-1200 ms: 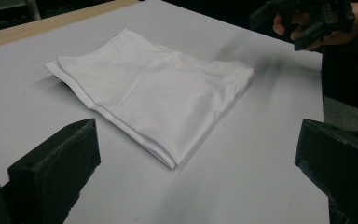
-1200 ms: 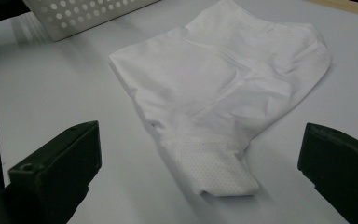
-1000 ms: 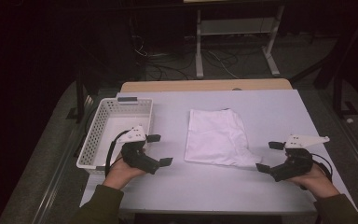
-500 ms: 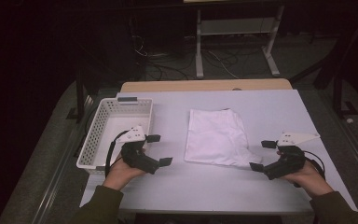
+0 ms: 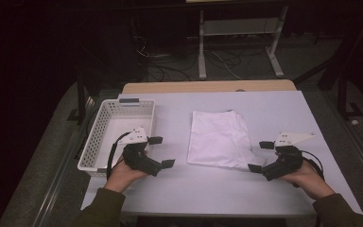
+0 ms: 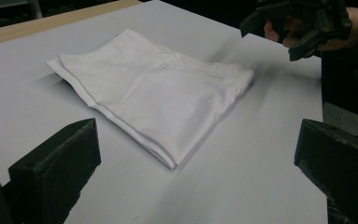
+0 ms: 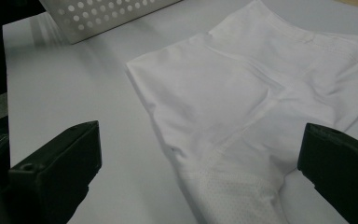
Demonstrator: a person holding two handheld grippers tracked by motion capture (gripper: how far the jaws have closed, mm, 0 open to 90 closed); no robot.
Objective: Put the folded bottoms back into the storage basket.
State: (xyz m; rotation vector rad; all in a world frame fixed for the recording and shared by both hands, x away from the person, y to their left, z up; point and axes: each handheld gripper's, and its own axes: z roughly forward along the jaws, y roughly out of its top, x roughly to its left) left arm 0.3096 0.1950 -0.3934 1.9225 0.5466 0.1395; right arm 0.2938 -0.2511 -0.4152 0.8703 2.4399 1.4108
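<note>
In the high view, a white basket (image 5: 118,132) is seen at the left of the table (image 5: 208,189), with the left gripper (image 5: 163,152) held just beside its right wall. Its jaws are spread wide and nothing is held between them. A folded white cloth (image 5: 219,139) lies flat near the middle of the table, between the two grippers. The right gripper (image 5: 261,156) is seen at the cloth's lower right corner, jaws wide apart and empty; whether the lower jaw touches the cloth cannot be told from above.

In the left gripper view, the cloth's stacked layers (image 6: 154,93) are shown along the near fold, and the right gripper (image 6: 298,28) is seen farther off, partly cut off by the top edge. In the right gripper view, a dotted mesh patch (image 7: 233,196) on the cloth's nearest corner is made out, lying between the open jaws, and the basket's perforated wall (image 7: 102,14) is seen at the top, cut off by the frame. The room beyond the table is too dark to be made out.
</note>
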